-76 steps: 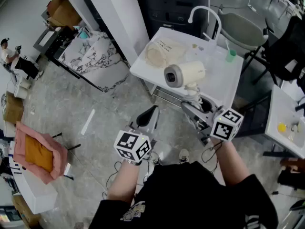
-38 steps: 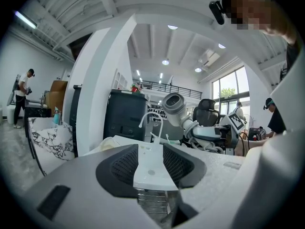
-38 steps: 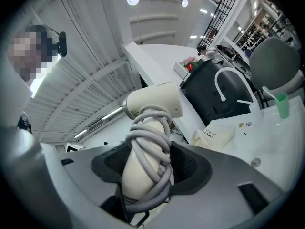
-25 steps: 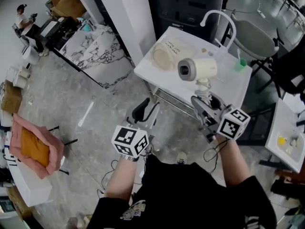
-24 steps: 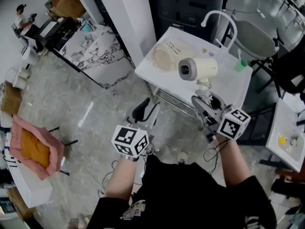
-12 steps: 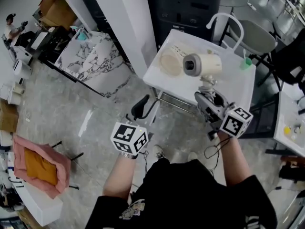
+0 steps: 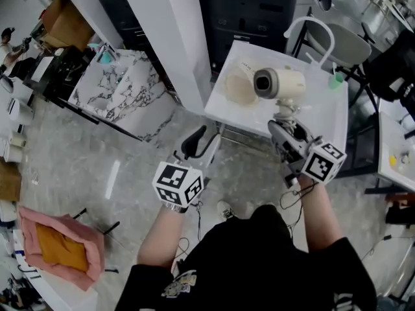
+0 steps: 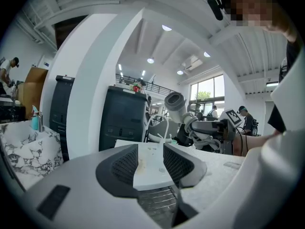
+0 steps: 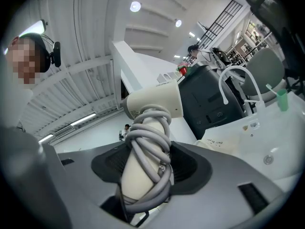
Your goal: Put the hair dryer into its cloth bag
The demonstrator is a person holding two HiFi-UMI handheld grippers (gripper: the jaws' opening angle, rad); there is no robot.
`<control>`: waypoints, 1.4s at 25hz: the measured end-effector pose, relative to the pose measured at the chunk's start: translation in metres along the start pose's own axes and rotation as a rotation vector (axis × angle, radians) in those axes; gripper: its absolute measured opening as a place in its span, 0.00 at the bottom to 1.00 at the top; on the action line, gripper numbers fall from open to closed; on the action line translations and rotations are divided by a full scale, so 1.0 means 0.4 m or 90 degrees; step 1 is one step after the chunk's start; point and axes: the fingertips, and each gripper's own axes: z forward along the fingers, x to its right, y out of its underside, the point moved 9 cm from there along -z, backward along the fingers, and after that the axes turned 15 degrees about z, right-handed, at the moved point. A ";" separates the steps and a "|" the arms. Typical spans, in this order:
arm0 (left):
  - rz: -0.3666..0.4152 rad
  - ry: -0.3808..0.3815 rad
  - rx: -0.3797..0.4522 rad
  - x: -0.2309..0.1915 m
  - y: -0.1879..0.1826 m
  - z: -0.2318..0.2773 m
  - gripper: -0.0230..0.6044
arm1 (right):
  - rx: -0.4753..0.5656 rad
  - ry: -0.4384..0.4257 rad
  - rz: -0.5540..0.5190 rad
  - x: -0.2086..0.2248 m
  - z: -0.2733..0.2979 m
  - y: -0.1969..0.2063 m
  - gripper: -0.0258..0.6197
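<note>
The cream hair dryer [image 7: 280, 83] with a grey nozzle hangs above the white table [image 7: 324, 118], just right of the cloth bag. My right gripper [image 7: 286, 126] is shut on its handle, which has the grey cord wound round it [image 9: 147, 142]. In the right gripper view the dryer's body [image 9: 155, 100] points left above my right gripper [image 9: 145, 168]. The beige cloth bag [image 7: 240, 86] lies on the table's far left part, its mouth toward me; it also shows as the cloth bag [image 9: 220, 140]. My left gripper [image 7: 196, 145] stands open and holds nothing, off the table's near left edge; between the pads of the left gripper [image 8: 150, 163] only the table shows.
A white chair [image 7: 316, 36] and a green cup [image 7: 335, 80] stand at the table's far side. A black cabinet [image 7: 253, 8] and a white pillar [image 7: 172, 37] rise behind. A marble-patterned counter [image 7: 117, 86] is at the left, and a pink seat [image 7: 58, 251] at the lower left.
Both grippers have moved forward toward the table. The dryer, still held by the right gripper, now hangs over the table beside the bag.
</note>
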 end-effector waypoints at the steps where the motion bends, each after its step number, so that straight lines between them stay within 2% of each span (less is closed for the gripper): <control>1: 0.001 0.003 0.000 -0.013 0.004 -0.004 0.28 | 0.001 -0.001 -0.004 -0.008 0.011 0.004 0.42; 9: -0.002 0.018 0.000 -0.079 0.020 0.008 0.28 | 0.007 0.014 -0.014 -0.017 0.062 0.008 0.42; 14: -0.006 0.025 -0.008 -0.107 0.031 0.045 0.28 | 0.012 0.044 0.014 0.026 0.078 0.005 0.42; 16: -0.006 0.027 -0.013 -0.120 0.033 0.068 0.28 | 0.012 0.039 0.011 0.039 0.096 -0.009 0.42; 22: -0.004 0.034 -0.033 -0.193 0.039 0.167 0.28 | 0.014 0.052 0.035 0.123 0.167 -0.050 0.42; 28: 0.002 0.050 -0.061 -0.261 0.057 0.279 0.28 | 0.012 0.028 0.028 0.186 0.256 -0.112 0.42; 35: 0.004 0.074 -0.090 -0.331 0.078 0.435 0.28 | -0.002 0.077 0.077 0.313 0.311 -0.150 0.42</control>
